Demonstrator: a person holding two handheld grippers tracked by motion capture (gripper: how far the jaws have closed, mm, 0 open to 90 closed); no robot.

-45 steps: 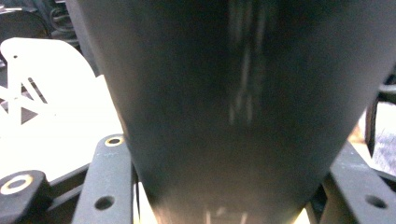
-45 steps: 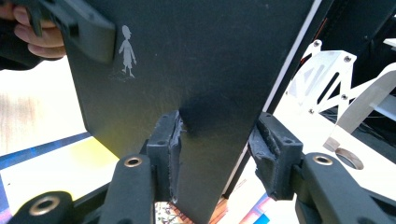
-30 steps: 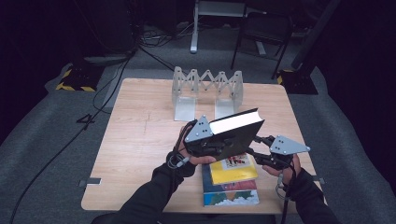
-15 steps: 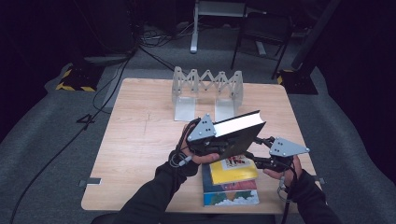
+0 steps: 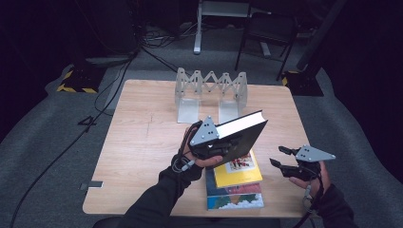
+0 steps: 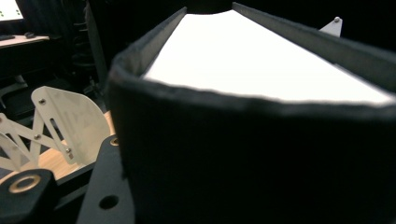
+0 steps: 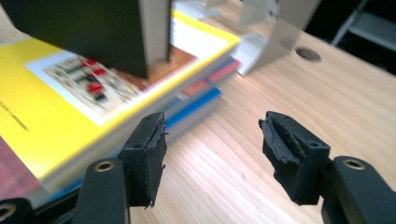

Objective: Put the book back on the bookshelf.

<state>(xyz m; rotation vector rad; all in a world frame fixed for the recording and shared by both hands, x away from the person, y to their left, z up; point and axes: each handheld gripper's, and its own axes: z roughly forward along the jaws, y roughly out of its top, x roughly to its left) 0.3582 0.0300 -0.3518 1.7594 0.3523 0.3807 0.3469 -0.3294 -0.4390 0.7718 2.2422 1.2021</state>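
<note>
Item 1: black hardcover book (image 5: 237, 137), held tilted above the desk (image 5: 142, 142) by the left tongs (image 5: 216, 145). White page edge faces up. The jaws have just been closing and clamp the book near its spine end. In the left gripper view the book (image 6: 261, 140) takes up most of the picture; the far end is cut off and the pads themselves are hidden behind the cover.

Item 2: right tongs (image 5: 281, 156), held low over the desk to the right of the book stack, well apart from the black book. Jaws stand apart, having just been opening, with nothing between them; the right gripper view shows bare wood between the tongs (image 7: 212, 140).

Item 3: stack of books (image 5: 235, 185) lying flat near the front edge of the desk, a yellow book (image 5: 237, 171) on top, others with blue and red edges beneath. Titles are too blurred to read, and the black book hides part of the stack.

Item 4: folding metal book rack (image 5: 211, 92), standing at the far side of the desk, its slots empty. In the left gripper view only one end plate and some scissor links of the rack (image 6: 60, 126) are seen.
</note>
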